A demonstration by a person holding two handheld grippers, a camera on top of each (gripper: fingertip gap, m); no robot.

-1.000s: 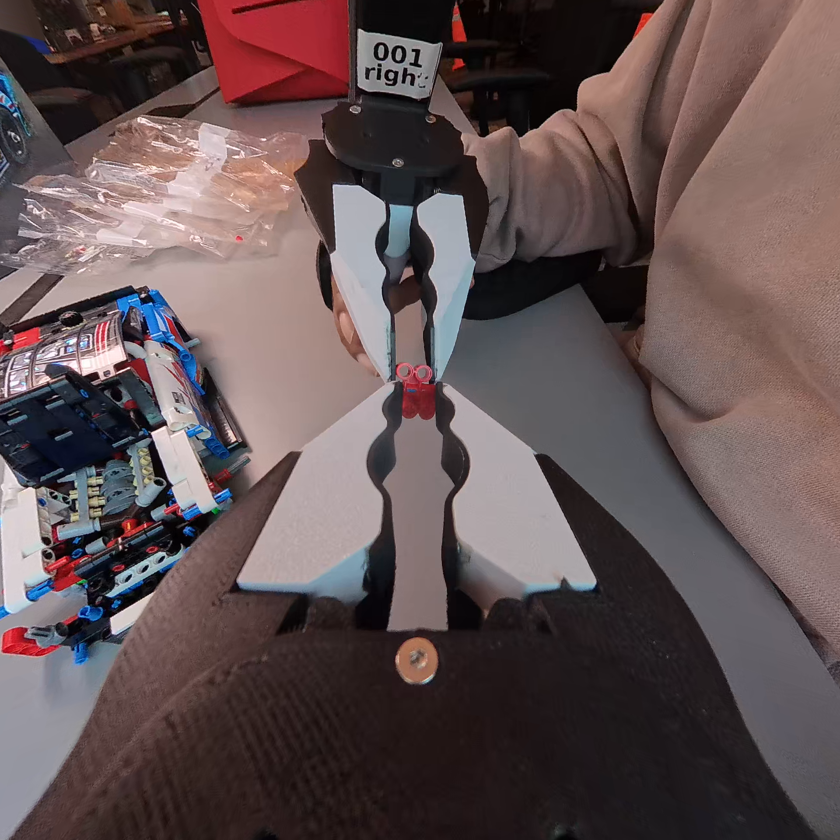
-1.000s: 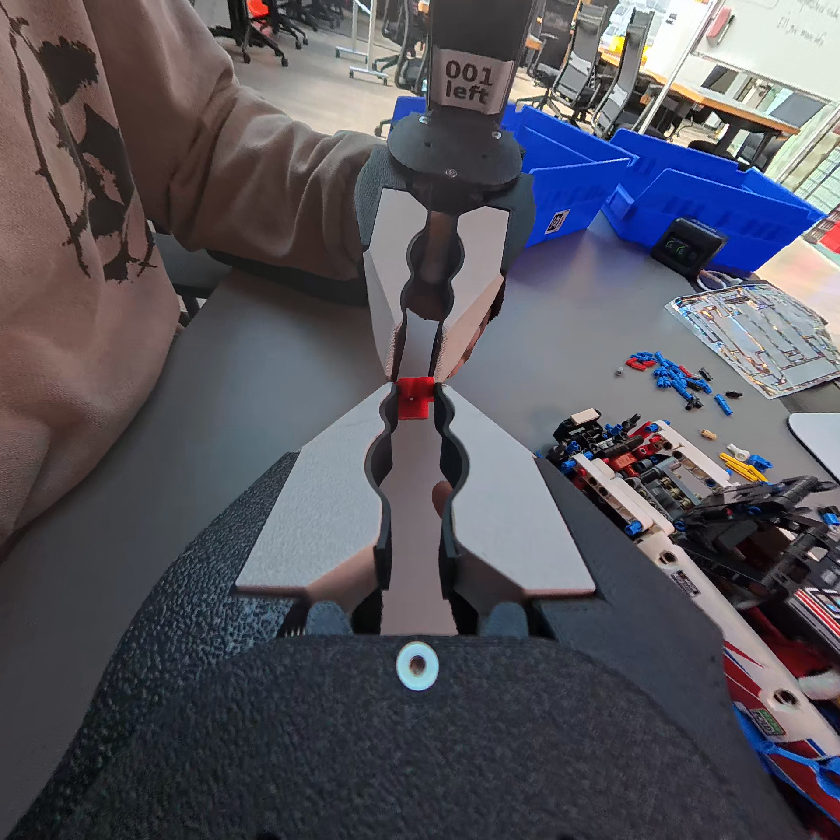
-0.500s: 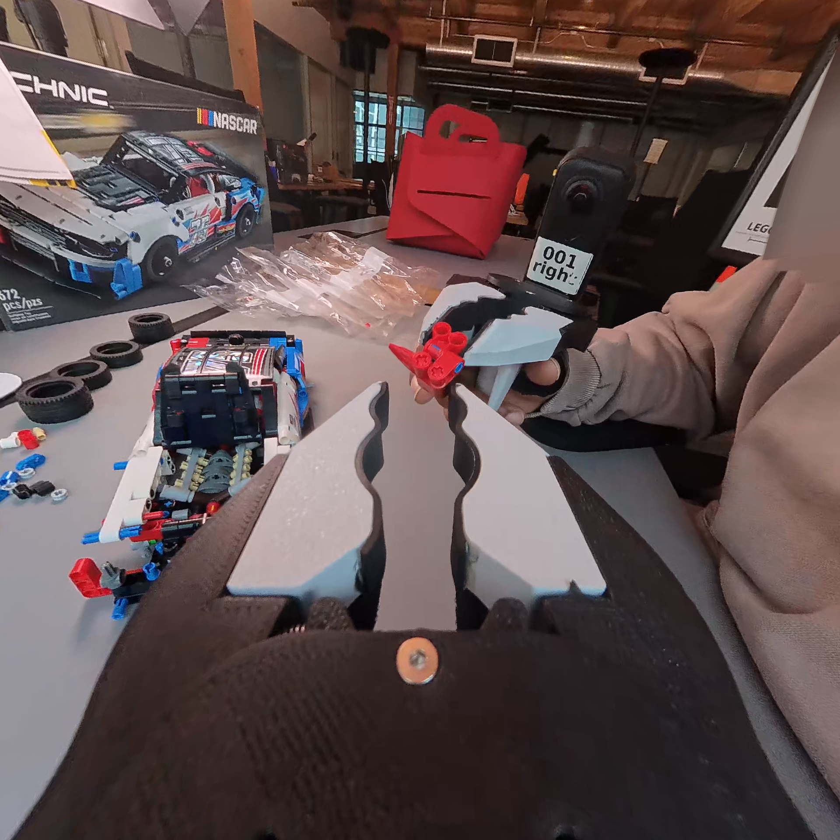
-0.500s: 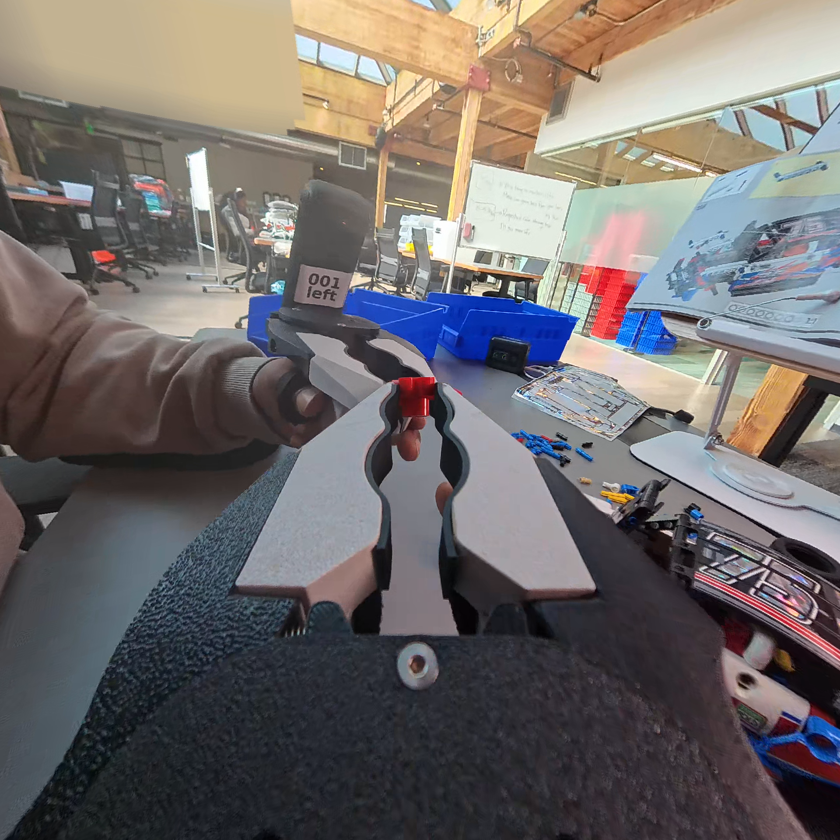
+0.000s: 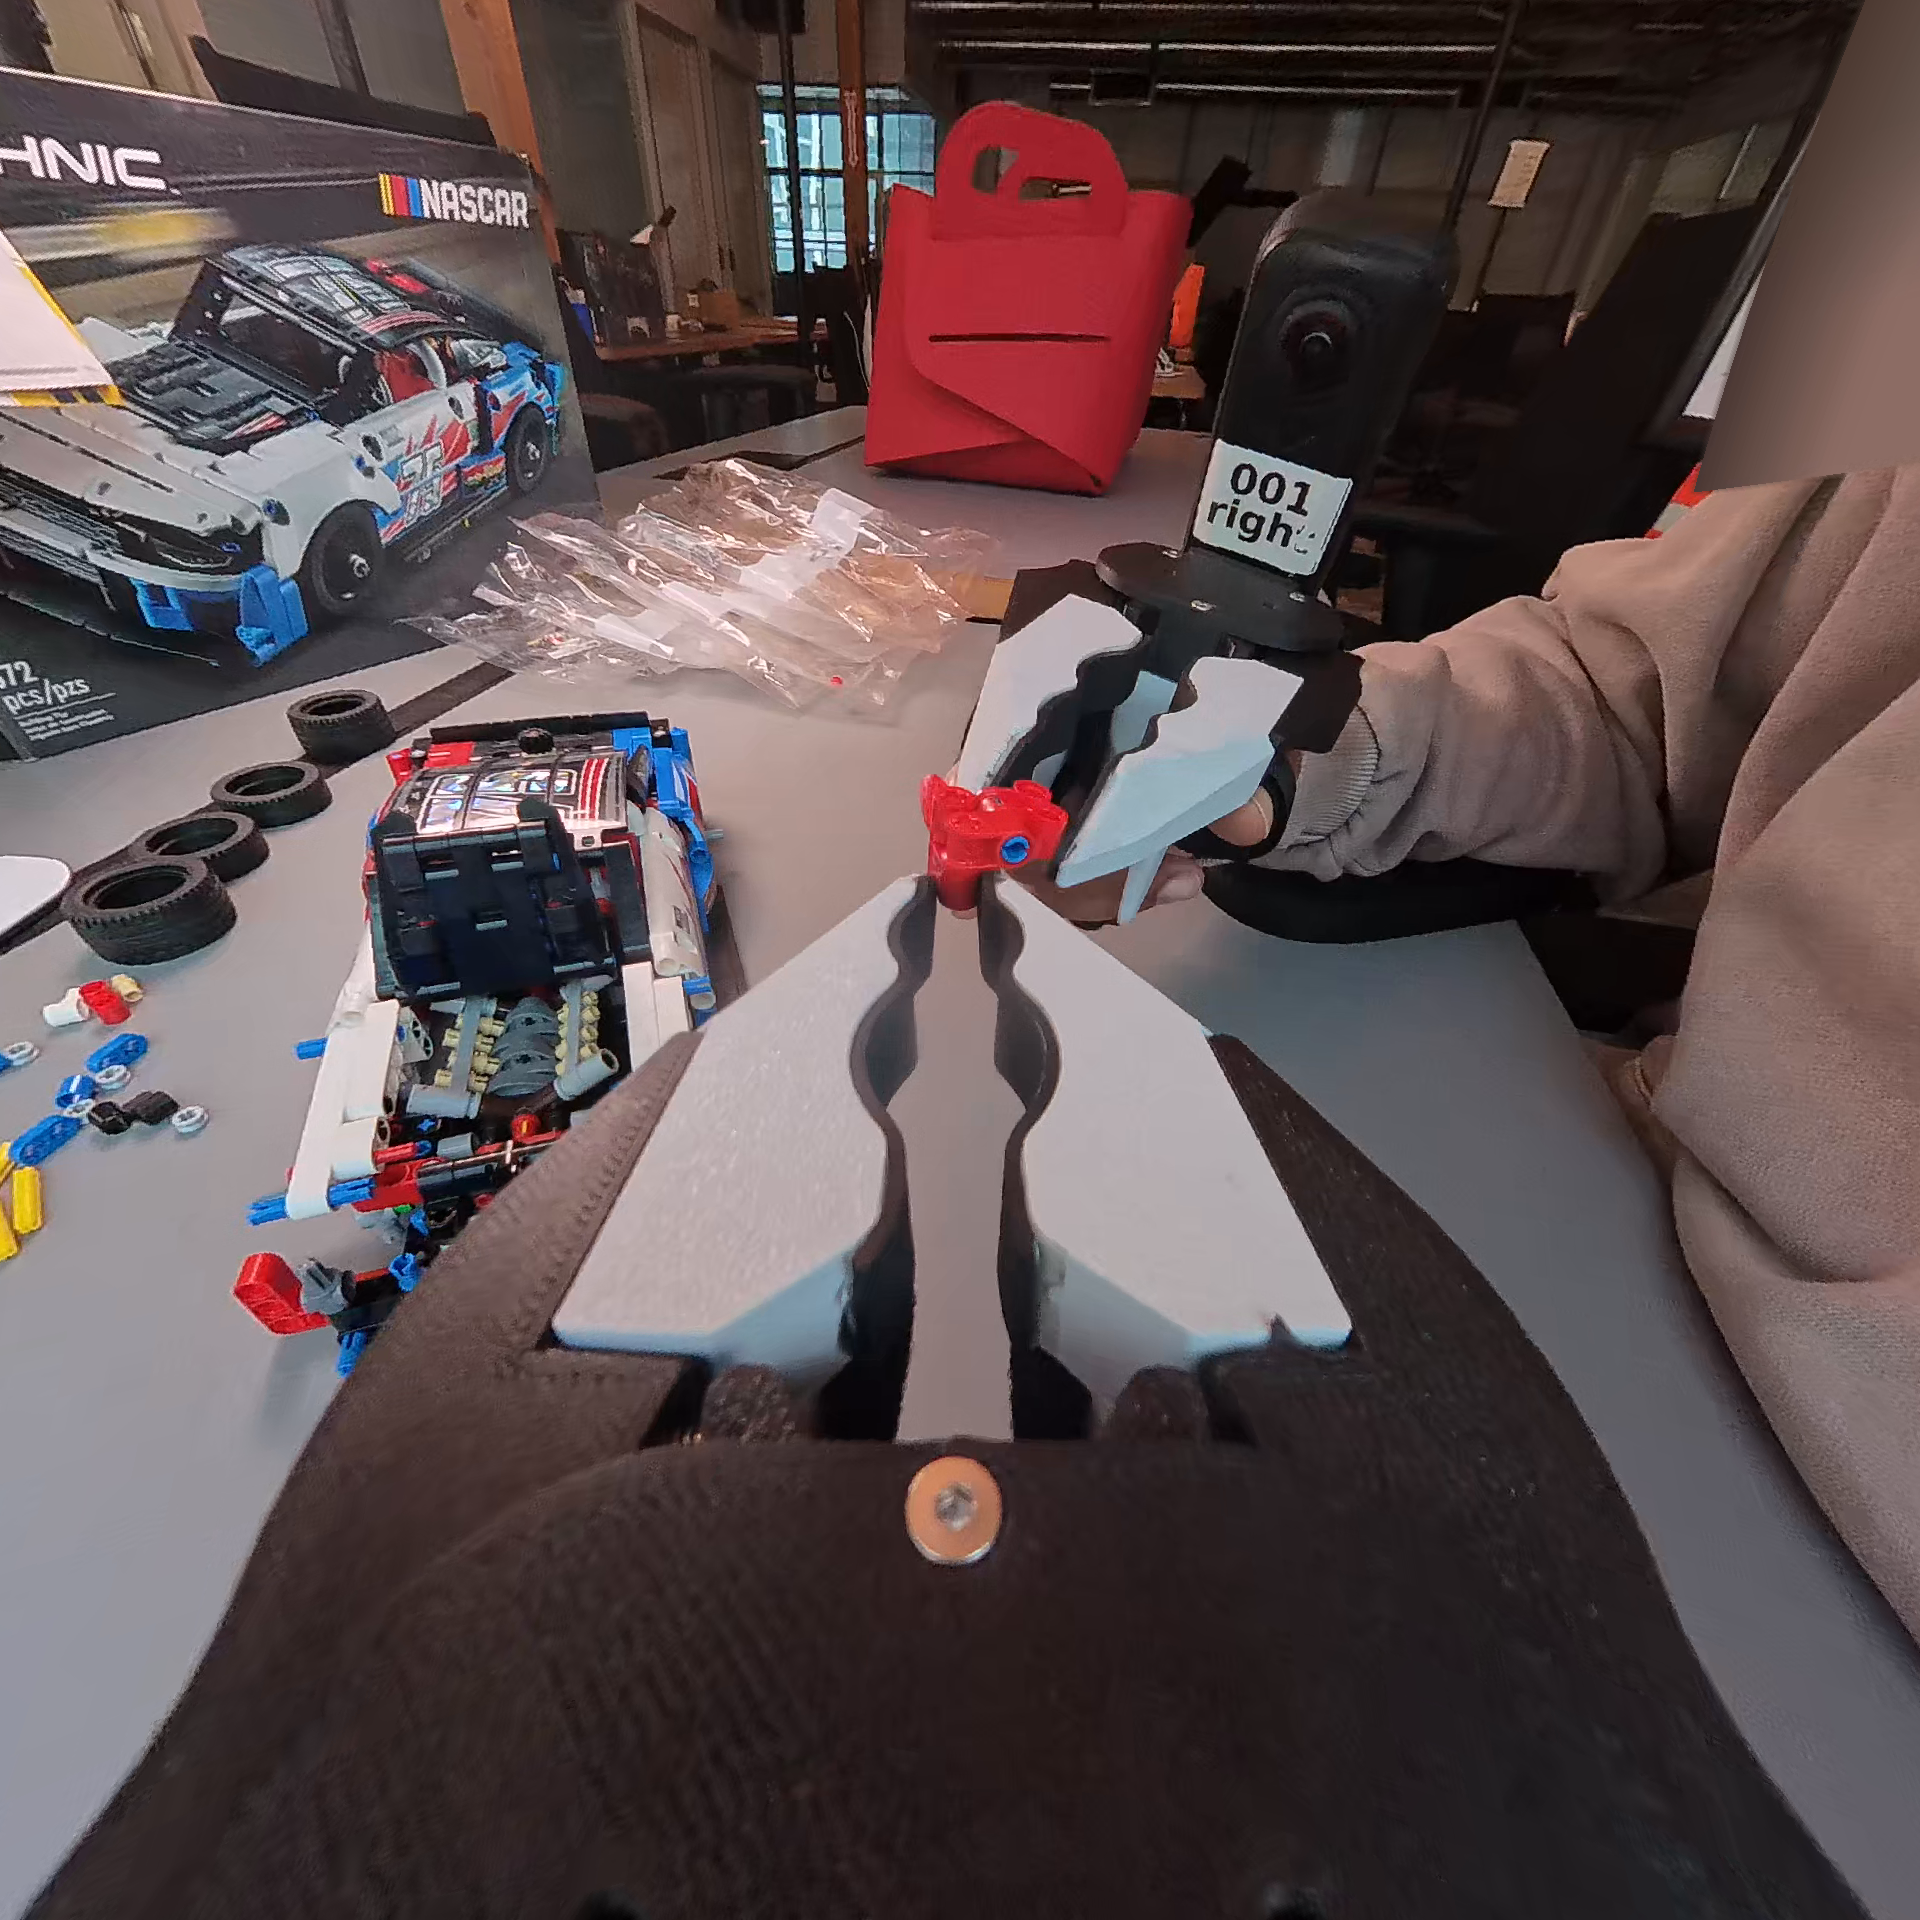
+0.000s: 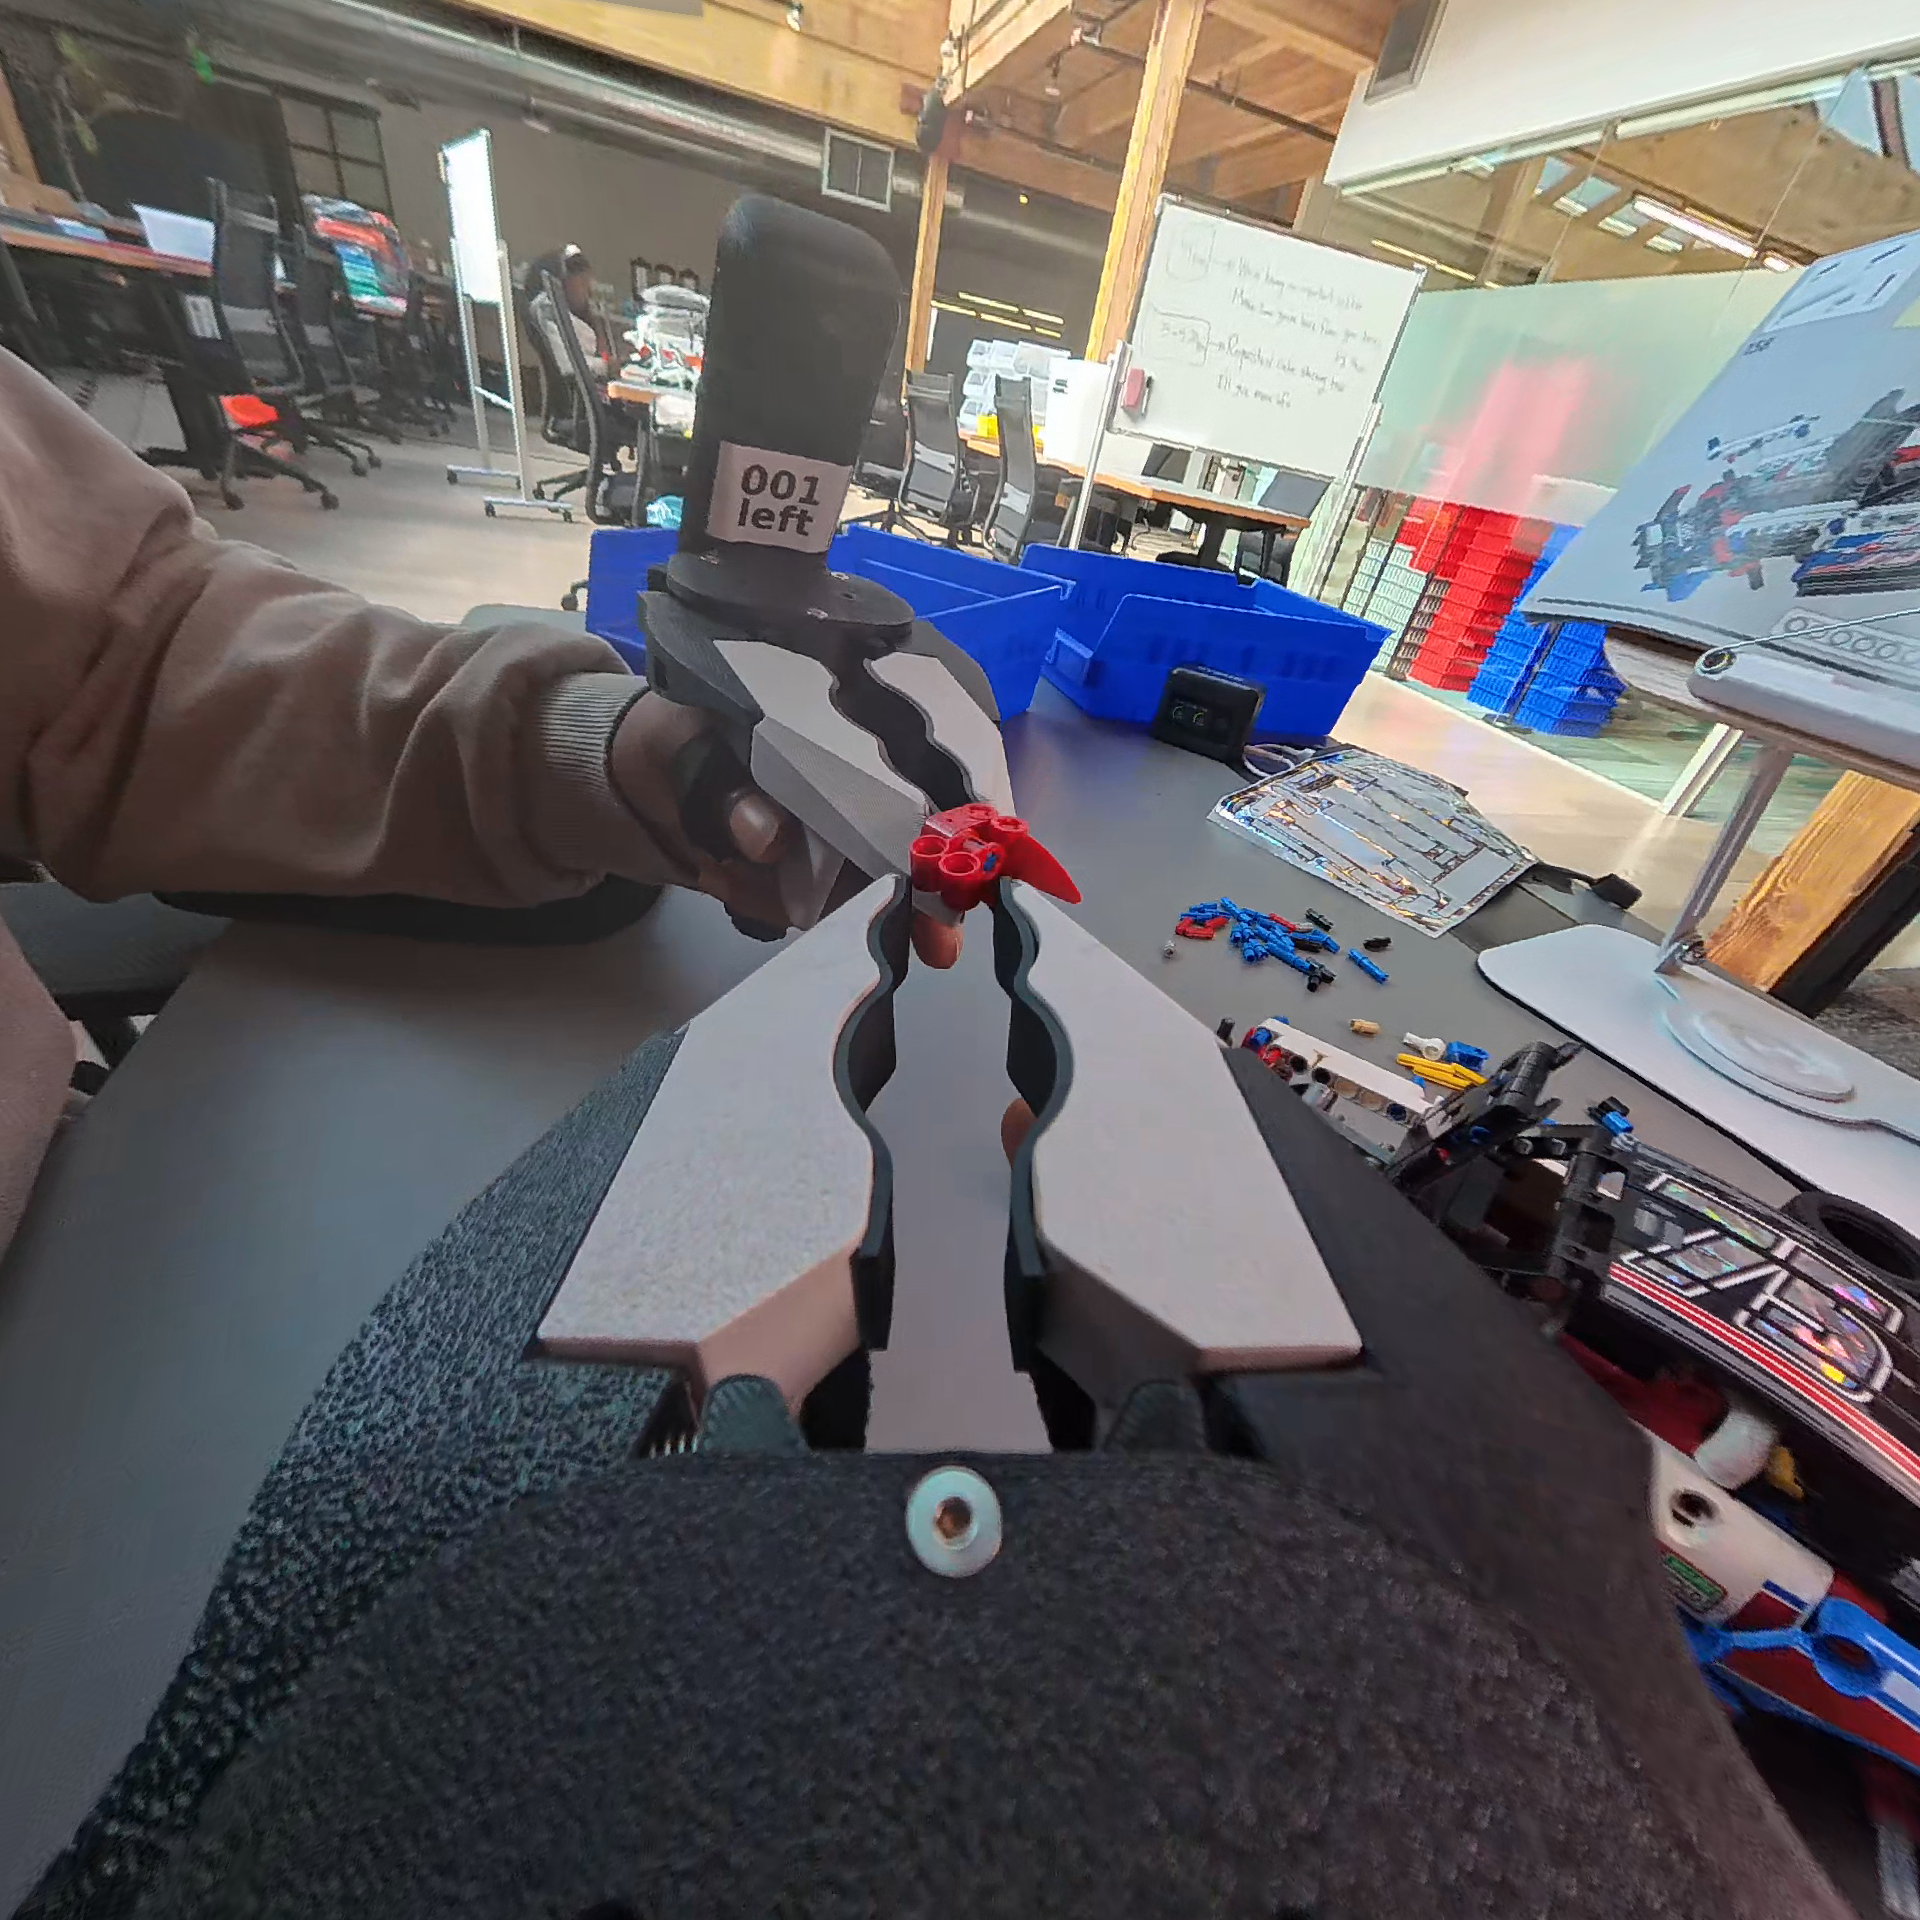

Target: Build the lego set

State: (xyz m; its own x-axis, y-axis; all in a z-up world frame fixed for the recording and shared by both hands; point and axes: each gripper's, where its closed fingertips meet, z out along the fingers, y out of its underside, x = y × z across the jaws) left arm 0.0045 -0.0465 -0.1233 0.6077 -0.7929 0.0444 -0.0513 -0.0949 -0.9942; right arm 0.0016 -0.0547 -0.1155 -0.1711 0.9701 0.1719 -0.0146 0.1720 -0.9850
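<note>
Both my grippers back on the red piece

Half a second ago my left gripper [image 5: 958, 894] hung open, clear; now it pinches the red piece [image 5: 987, 831] again, and my right gripper [image 6: 948, 891] seems looser around it, tips apart.

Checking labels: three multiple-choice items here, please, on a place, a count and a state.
1. The loose tyres lie: A in a blue bin; B on the table left of the car model; C on a red bag.
2. Tyres in the left wrist view: A two; B six; C four.
3. The red piece is: A gripped by left gripper and right gripper; B lying on the table; C fixed to the car.
Answers: B, they line up beside the model; C, four show; A, both fingertip pairs close on it above the table.
</note>
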